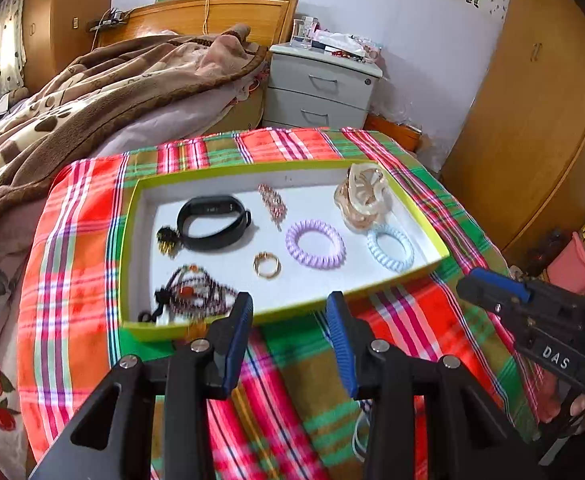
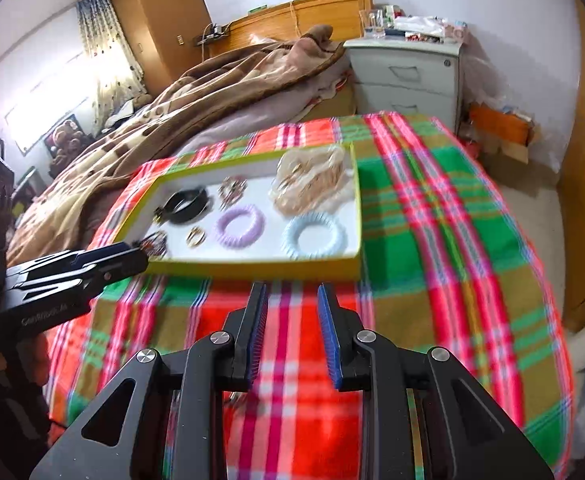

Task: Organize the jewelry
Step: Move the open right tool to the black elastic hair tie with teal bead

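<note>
A shallow yellow-rimmed tray (image 1: pixel 420 220) (image 2: pixel 252 270) with a white floor lies on a plaid cloth. In it are a black wristband (image 1: pixel 212 222) (image 2: pixel 184 202), a beaded necklace (image 1: pixel 196 292), a gold ring (image 1: pixel 267 265) (image 2: pixel 195 236), a pink chain (image 1: pixel 273 204), a purple coil hair tie (image 1: pixel 315 243) (image 2: pixel 239 226), a pale blue coil hair tie (image 1: pixel 390 247) (image 2: pixel 314 238) and a beige clip pile (image 1: pixel 362 196) (image 2: pixel 312 182). My left gripper (image 1: pixel 290 300) (image 2: pixel 140 252) hangs open over the tray's near rim, holding nothing. My right gripper (image 2: pixel 292 290) (image 1: pixel 466 280) is open over the cloth, nothing between its pads.
The plaid cloth (image 2: pixel 432 220) covers a small table. A bed with a brown blanket (image 1: pixel 92 92) lies to the left. A white bedside cabinet (image 1: pixel 324 84) stands behind, and wooden wardrobe doors (image 1: pixel 540 120) close off the right side.
</note>
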### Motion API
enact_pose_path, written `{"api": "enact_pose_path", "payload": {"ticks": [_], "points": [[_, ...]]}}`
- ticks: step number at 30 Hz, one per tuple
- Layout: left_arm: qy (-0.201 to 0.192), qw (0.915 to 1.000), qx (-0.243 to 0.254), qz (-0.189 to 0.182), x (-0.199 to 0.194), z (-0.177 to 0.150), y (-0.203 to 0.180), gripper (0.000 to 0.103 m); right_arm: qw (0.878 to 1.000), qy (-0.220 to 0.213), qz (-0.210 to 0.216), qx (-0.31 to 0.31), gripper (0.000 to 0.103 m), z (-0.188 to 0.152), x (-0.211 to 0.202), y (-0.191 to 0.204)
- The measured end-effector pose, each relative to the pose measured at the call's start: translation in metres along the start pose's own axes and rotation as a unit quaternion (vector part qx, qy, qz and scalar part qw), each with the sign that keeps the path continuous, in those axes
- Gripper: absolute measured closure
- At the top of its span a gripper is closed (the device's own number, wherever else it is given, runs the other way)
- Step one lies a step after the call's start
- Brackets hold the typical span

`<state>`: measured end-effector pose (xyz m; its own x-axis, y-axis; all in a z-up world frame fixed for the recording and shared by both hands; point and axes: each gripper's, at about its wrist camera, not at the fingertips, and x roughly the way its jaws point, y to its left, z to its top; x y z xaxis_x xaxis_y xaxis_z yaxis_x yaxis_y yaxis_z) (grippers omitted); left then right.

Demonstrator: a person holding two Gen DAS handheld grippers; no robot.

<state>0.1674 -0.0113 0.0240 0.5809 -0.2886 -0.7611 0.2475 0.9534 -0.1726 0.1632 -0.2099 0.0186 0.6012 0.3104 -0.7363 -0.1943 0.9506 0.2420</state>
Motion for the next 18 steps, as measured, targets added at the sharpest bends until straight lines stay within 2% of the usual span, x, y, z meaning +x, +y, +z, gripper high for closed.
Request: {"api": "enact_pose_path", "payload": {"ticks": [3,18], "points": [[0.003,1.0,-0.004,-0.006,-0.005,-0.012,0.0,0.063,0.999,0.015,0.022,0.017,0.076,-0.015,0.0,0.001],[0.019,0.9997,-0.01,-0.014,-0.015,-0.049,-0.007,0.063,0.997,0.053,0.034,0.032,0.076,-0.045,0.009,0.023]]}}
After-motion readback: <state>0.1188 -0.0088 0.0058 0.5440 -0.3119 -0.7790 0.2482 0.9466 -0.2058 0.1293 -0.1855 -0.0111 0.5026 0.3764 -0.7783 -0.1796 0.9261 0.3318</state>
